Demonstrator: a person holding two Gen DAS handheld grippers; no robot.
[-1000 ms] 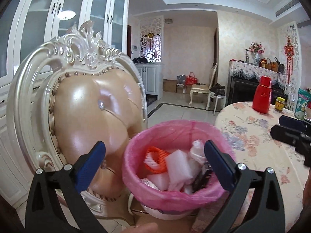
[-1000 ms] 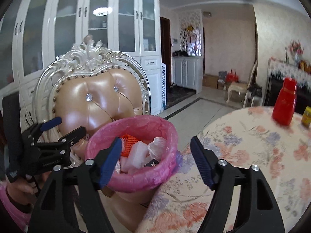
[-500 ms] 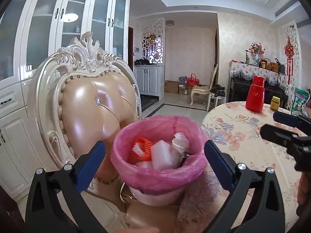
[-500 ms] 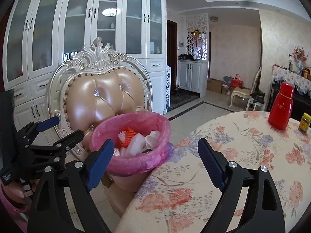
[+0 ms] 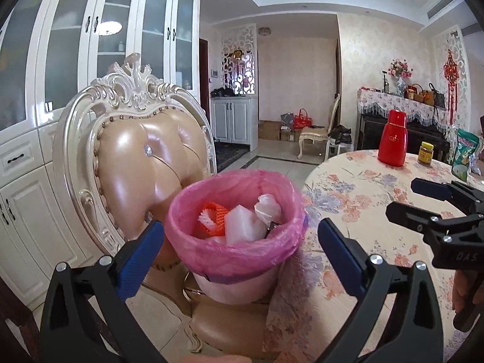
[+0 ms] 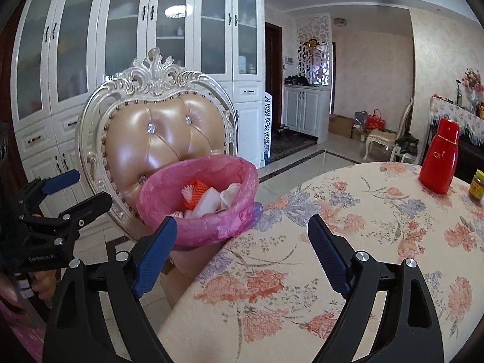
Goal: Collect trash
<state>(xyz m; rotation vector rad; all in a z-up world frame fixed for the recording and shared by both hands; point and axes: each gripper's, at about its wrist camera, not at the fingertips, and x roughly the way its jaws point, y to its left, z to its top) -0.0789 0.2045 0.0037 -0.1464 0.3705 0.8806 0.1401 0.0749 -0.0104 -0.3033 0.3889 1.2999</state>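
A bin lined with a pink bag [image 5: 236, 242] stands on the chair seat at the table's edge. It holds an orange foam net [image 5: 219, 213] and white wrappers [image 5: 242, 227]. My left gripper [image 5: 242, 260] is open, with its blue pads apart from the bin's rim and nothing held. The right wrist view shows the same bin [image 6: 196, 211] to the left, beyond my right gripper [image 6: 243, 251]. That gripper is wide open above the floral tablecloth and empty. Each gripper also shows in the other's view: the right gripper [image 5: 408, 199] at the right edge, the left gripper [image 6: 81, 190] at the left edge.
An ornate cream chair [image 5: 145, 157] backs the bin. The round table [image 6: 348, 227] carries a red flask [image 6: 440, 163], a yellow-lidded jar [image 6: 478, 186] and a green packet [image 5: 466, 160]. White cabinets [image 6: 136, 45] line the left wall, with tiled floor beyond.
Both grippers have drawn back from the bin, which now looks smaller and farther. The right gripper's jaws have spread wider. The left gripper has stayed open.
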